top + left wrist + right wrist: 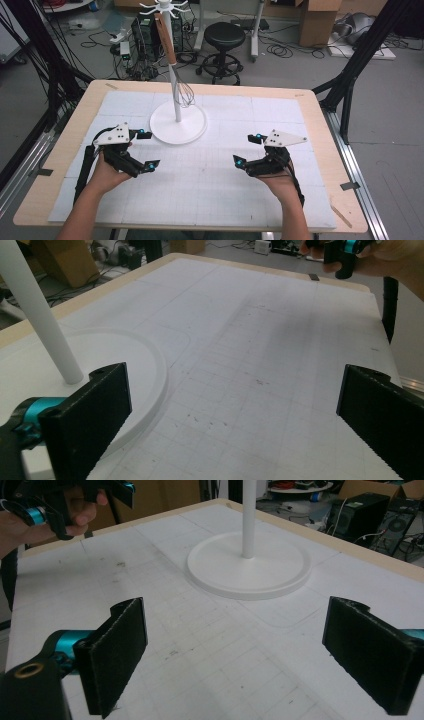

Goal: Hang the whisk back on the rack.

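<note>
A white stand [178, 125] with a round base and a thin pole rises at the middle back of the mat. A wire whisk [184, 93] with a wooden handle hangs from its hooks. My left gripper [149, 149] rests on the mat just left of the base, open and empty. My right gripper [247, 149] lies to the right of the base, also open with nothing between its pads. In the left gripper view the jaws [235, 410] stand wide beside the stand's base [145, 365]. The right gripper view has its jaws [235, 650] wide apart, facing the base [250, 575].
A white gridded mat [210, 175] covers the wooden table [320, 100]. Beyond the far edge stand a black stool [225, 37], computer towers [145, 30], cardboard boxes and loose cables. Black frame legs [350, 85] flank both sides of the table.
</note>
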